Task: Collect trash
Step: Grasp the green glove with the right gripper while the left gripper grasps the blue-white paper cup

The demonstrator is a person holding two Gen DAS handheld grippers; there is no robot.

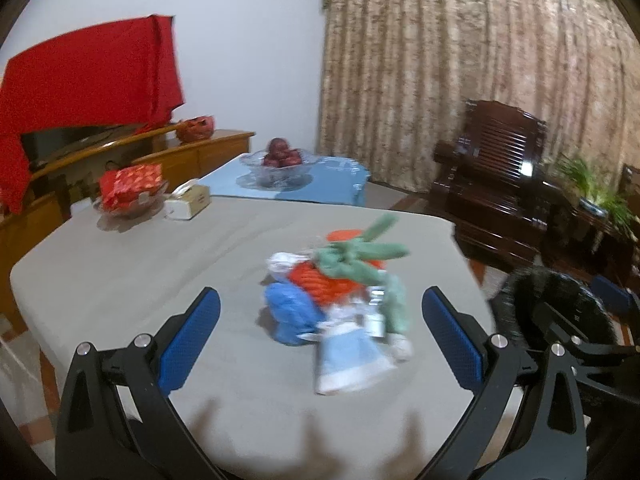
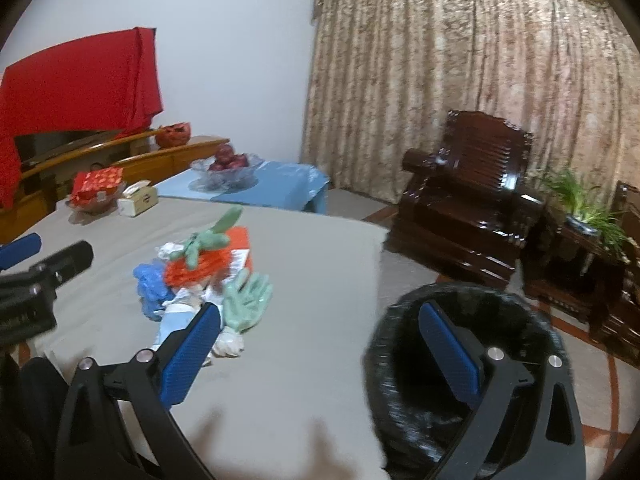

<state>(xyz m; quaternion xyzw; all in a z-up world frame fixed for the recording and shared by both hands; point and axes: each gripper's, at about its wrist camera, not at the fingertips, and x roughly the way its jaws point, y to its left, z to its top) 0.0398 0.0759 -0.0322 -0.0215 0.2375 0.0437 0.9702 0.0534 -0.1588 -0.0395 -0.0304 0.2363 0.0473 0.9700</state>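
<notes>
A pile of trash (image 1: 340, 292) lies mid-table on the grey tablecloth (image 1: 140, 272): an orange net bag (image 1: 320, 280), green gloves (image 1: 360, 260), a blue crumpled piece (image 1: 288, 312), a light blue wrapper (image 1: 348, 360) and white scraps. My left gripper (image 1: 320, 336) is open, its blue pads either side of the pile, just short of it. The pile also shows in the right wrist view (image 2: 200, 280). My right gripper (image 2: 320, 344) is open and empty at the table's right edge, beside a black-lined bin (image 2: 464, 372), which also shows in the left wrist view (image 1: 552, 308).
At the table's far side stand a tissue box (image 1: 188, 200), a glass dish with a red packet (image 1: 132, 192) and a glass fruit bowl (image 1: 280, 164) on a blue cloth. A dark wooden armchair (image 2: 460, 200) and a plant stand (image 2: 580, 224) are right of the table.
</notes>
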